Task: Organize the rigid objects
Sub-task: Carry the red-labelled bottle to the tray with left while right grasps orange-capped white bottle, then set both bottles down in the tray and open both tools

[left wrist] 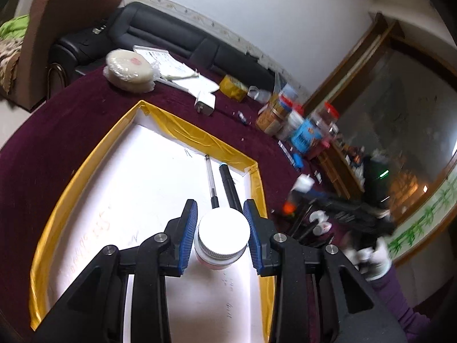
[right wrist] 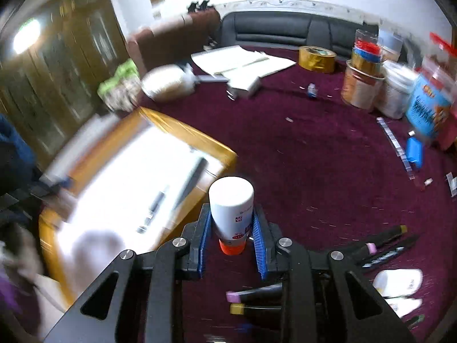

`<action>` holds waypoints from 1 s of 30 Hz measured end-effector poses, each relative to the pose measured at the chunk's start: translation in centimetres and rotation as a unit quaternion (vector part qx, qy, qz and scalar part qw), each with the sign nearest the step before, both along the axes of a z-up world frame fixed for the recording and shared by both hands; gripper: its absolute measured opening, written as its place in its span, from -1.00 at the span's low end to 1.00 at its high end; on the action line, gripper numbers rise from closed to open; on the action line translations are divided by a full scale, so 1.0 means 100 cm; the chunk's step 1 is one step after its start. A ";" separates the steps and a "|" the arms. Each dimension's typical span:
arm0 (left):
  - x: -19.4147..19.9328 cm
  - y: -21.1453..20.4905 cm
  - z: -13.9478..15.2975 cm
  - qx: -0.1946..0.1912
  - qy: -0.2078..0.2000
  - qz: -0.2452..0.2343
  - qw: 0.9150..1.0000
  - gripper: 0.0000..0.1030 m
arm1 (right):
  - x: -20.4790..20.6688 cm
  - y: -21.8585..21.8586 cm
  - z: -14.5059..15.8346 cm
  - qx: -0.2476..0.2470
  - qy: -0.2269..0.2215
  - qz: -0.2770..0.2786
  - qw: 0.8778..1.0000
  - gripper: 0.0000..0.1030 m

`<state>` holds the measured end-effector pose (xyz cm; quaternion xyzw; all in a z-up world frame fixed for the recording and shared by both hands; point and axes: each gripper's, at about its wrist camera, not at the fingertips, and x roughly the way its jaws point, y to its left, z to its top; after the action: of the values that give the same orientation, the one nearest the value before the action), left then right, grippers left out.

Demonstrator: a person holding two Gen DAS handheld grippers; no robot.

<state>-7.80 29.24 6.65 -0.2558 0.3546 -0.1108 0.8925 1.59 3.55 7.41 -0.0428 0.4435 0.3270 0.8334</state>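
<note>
My left gripper is shut on a small jar with a white screw cap, its blue pads against both sides. The jar hangs over a white tray with a gold tape rim. A clear ballpoint pen and a black marker lie in the tray just beyond the jar. My right gripper is shut on a white bottle with an orange cap, cap end toward the camera, above the maroon cloth beside the tray's corner. A gloved hand holds that gripper.
Markers and white bottles lie on the maroon cloth near the right gripper. Jars, a gold tape roll, papers and a blue pack stand farther back. A black sofa is behind the table.
</note>
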 end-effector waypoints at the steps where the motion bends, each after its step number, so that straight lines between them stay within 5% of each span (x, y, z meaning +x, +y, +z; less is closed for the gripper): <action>1: 0.009 -0.001 0.001 0.012 0.008 -0.007 1.000 -0.41 | 0.003 0.005 0.004 0.024 0.018 0.006 1.000 -0.53; 5: 0.049 -0.001 -0.008 0.050 0.046 -0.024 0.997 -0.41 | 0.007 0.043 0.002 0.081 0.090 0.031 0.992 -0.53; 11: 0.094 0.016 -0.049 0.006 0.126 -0.021 0.992 -0.41 | 0.016 0.111 -0.033 0.059 0.139 0.049 0.987 -0.53; 15: 0.101 0.023 -0.050 -0.011 0.124 -0.007 0.992 -0.32 | 0.018 0.129 -0.044 0.028 0.131 0.038 0.990 -0.52; 19: 0.102 0.027 -0.045 -0.006 0.117 0.005 0.993 0.06 | 0.033 0.122 -0.044 0.031 0.124 0.010 0.992 -0.39; 30: 0.062 0.035 -0.011 -0.018 0.063 0.041 0.997 0.16 | 0.018 0.056 -0.006 0.078 0.065 -0.033 0.994 -0.27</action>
<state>-1.60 32.79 5.54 -0.2928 0.3979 -0.0645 0.8671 3.37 9.15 6.83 0.0584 0.4711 0.3352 0.8138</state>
